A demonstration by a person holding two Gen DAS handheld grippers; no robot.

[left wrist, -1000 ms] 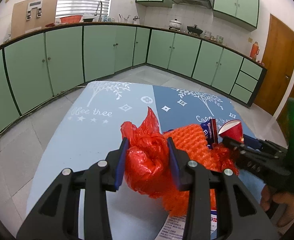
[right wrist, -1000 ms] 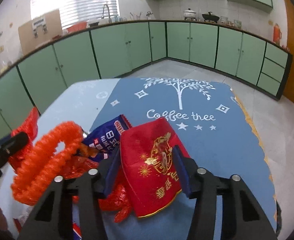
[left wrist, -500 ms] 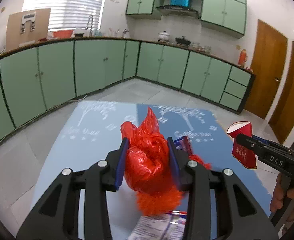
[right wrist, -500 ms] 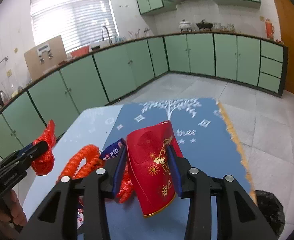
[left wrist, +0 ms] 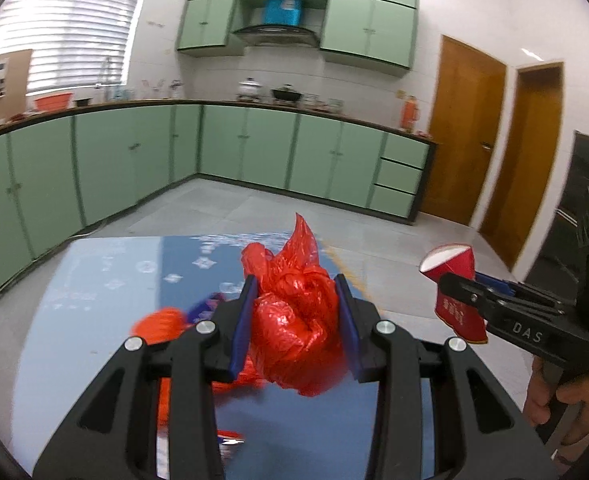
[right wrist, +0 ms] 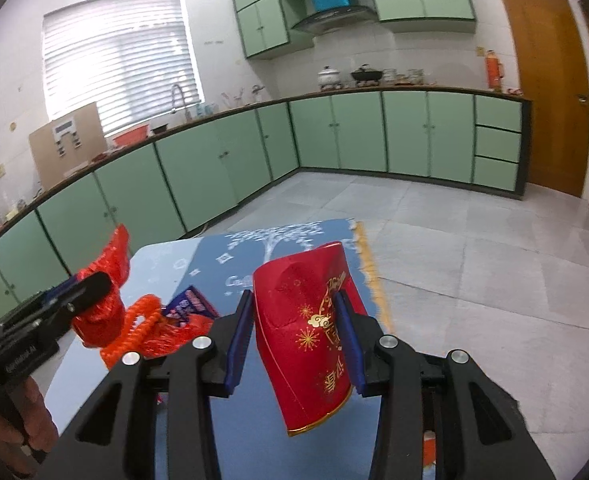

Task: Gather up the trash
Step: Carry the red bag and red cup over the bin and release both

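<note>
I am holding a crumpled red plastic bag (left wrist: pixel 294 320) in my left gripper (left wrist: pixel 296 324); its two blue pads (left wrist: pixel 243 326) are pressing on the bag from both sides, and the bag is hanging above the blue tablecloth (left wrist: pixel 106 280). My right gripper (right wrist: pixel 294 340) is squeezing a red paper cup (right wrist: pixel 308 336) with gold print, and the cup wall is bending inward where the pads are pressing. The cup is tilting, with its open mouth pointing away from me and its bottom toward me. Seen from the left wrist, the right gripper (left wrist: pixel 460 296) with the cup (left wrist: pixel 454 292) is staying to the right of my left tool, apart from the bag. Under and left of the bag, an orange net (right wrist: pixel 150 328) and a blue snack wrapper (right wrist: pixel 192 304) are lying on the cloth. Behind the table, green cabinets (right wrist: pixel 354 132) are running along the wall.
</note>
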